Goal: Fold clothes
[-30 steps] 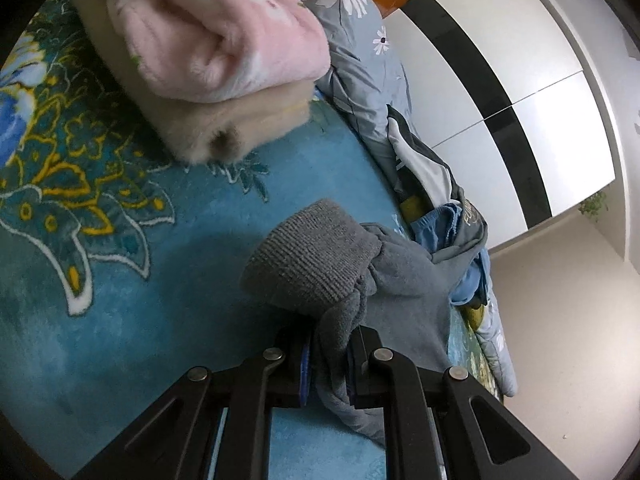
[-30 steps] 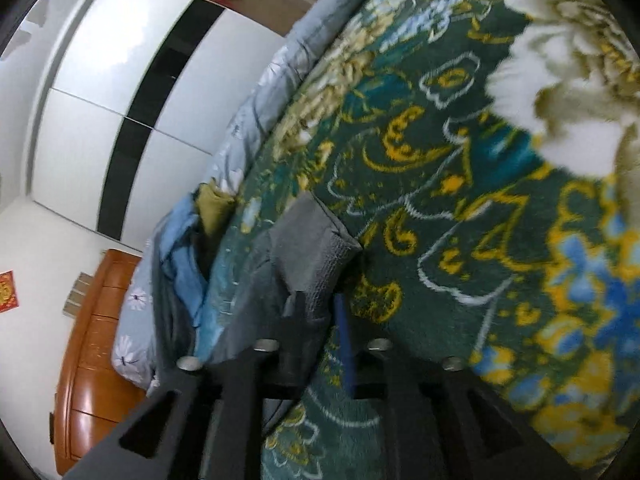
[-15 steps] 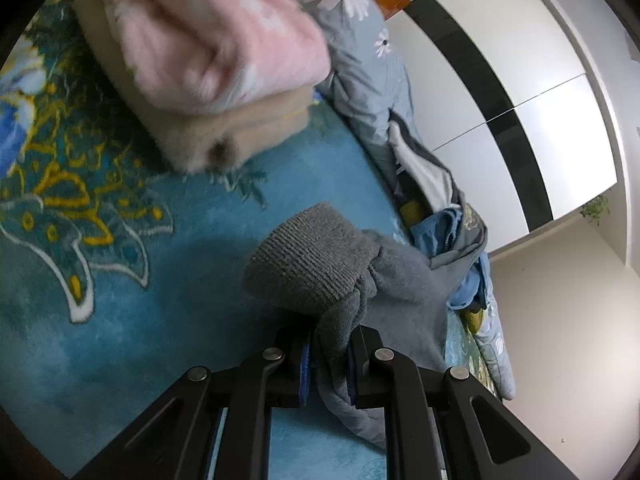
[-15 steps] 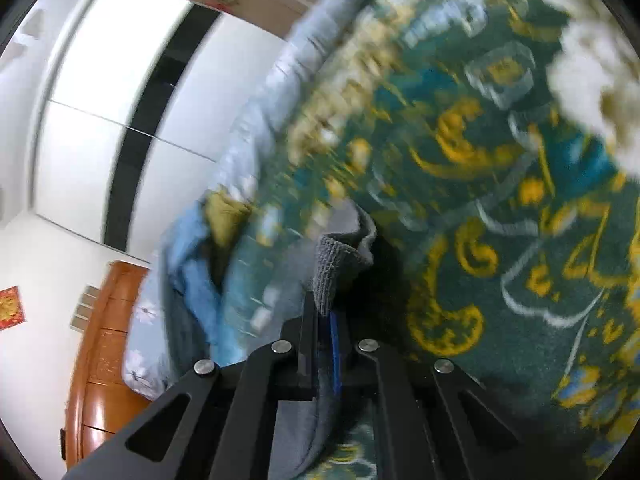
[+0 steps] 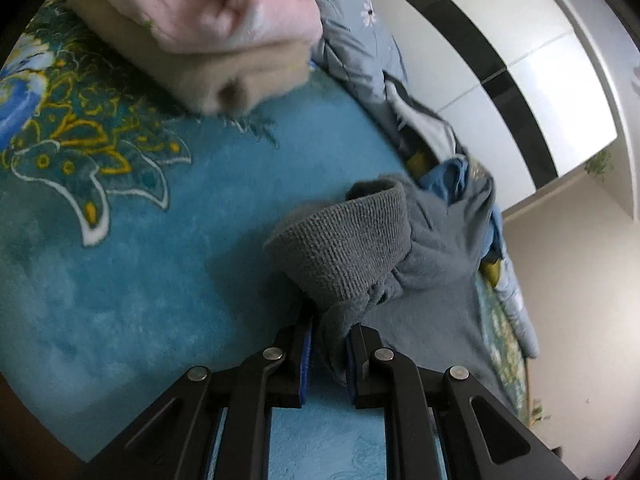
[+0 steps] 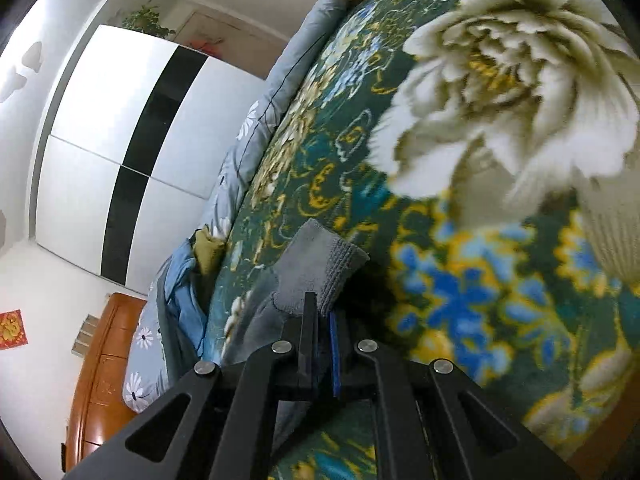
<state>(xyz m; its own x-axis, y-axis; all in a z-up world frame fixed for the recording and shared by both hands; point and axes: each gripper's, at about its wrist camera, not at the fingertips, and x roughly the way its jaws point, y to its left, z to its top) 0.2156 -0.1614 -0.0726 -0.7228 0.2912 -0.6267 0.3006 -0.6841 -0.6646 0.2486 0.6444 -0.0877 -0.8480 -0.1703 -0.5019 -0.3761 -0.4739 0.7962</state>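
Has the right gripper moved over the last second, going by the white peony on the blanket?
Yes. The right gripper, shut on the grey garment's cuff, has shifted: the white peony now fills far more of its view, nearer centre, than a second ago.

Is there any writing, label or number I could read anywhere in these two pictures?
Nothing is readable.
The small red square paper on the white wall carries a gold figure, too blurred to read.
The grey knitted garment, held by both grippers, shows no label or print.
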